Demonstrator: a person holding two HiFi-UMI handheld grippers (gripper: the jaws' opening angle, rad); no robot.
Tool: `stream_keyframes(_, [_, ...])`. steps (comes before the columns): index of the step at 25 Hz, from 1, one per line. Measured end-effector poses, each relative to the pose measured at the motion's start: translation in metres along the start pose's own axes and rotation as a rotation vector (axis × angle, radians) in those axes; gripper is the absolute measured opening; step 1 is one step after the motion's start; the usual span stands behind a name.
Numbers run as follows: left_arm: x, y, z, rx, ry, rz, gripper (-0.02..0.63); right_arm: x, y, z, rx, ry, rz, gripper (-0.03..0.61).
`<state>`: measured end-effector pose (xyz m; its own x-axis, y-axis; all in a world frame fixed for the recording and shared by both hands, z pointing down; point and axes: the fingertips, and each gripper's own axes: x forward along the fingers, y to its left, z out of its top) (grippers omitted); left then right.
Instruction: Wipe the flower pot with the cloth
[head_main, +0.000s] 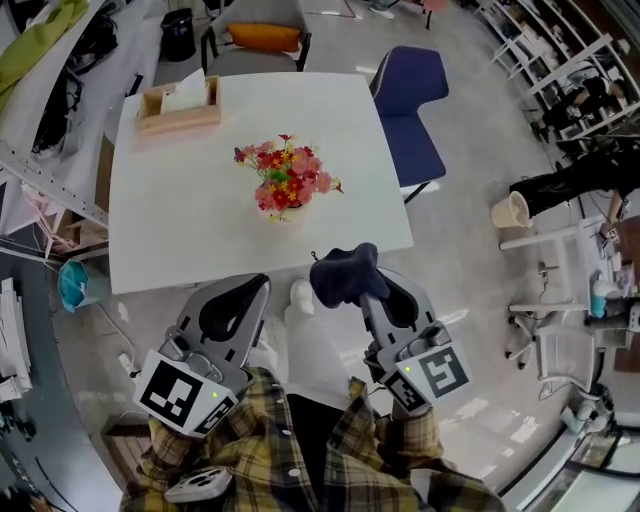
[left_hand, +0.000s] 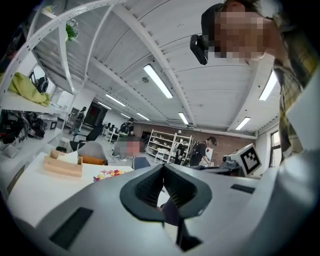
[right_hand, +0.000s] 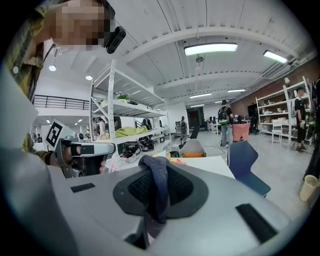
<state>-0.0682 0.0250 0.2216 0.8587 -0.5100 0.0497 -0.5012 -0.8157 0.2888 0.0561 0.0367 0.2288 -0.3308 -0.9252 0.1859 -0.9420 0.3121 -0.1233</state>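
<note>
Looking down in the head view, a white desk (head_main: 180, 220) carries the flower pot (head_main: 285, 198) near its middle, full of red, pink and yellow blooms. A wooden tissue box (head_main: 178, 108) sits at the desk's far left corner, and a blue chair (head_main: 412, 110) stands by its right side. Both claws hover off the near edge, well apart from the pot. The left claw (head_main: 240, 300) carries nothing. The right claw (head_main: 365, 285) has a dark cloth (head_main: 342, 272) bunched over its tips, just at the desk's edge. A plaid shirt (head_main: 300, 450) shows below them.

In the left gripper view, the 2 jaws are pressed together with nothing pinched between them. Beyond them lie the desk top, the blooms and, further left, the tissue box. The right claw's marker cube shows at the right.

In the right gripper view, the 2 jaws are clamped on the cloth, a knitted blue-grey fold that rises between the pads and drapes over them. The left claw shows at the left, the blue chair at the right.
</note>
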Motion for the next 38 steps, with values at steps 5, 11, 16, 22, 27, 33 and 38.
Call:
stream_keyframes(5, [0.035, 0.026, 0.012, -0.003, -0.022, 0.028, 0.009, 0.028, -0.044, 0.000, -0.013, 0.043, -0.016, 0.017])
stream_keyframes(11, [0.094, 0.057, 0.033, 0.016, -0.052, 0.085, 0.009, 0.078, -0.100, 0.018, -0.054, 0.061, 0.031, 0.017])
stream_keyframes(16, [0.128, 0.072, 0.047, 0.040, -0.067, 0.152, 0.009, 0.106, -0.138, 0.036, -0.064, 0.052, 0.092, 0.017])
stream_keyframes(22, [0.139, 0.090, 0.051, 0.046, -0.079, 0.265, 0.009, 0.129, -0.167, 0.036, -0.081, 0.089, 0.150, 0.017])
stream_keyframes(27, [0.138, 0.105, 0.044, 0.024, -0.073, 0.306, 0.009, 0.146, -0.177, 0.030, -0.073, 0.121, 0.161, 0.017])
stream_keyframes(33, [0.118, 0.141, 0.033, 0.027, -0.048, 0.428, 0.009, 0.157, -0.186, 0.020, -0.052, 0.158, 0.140, 0.017])
stream_keyframes(38, [0.100, 0.165, -0.010, -0.007, 0.043, 0.502, 0.009, 0.168, -0.181, -0.022, -0.008, 0.252, 0.163, 0.017])
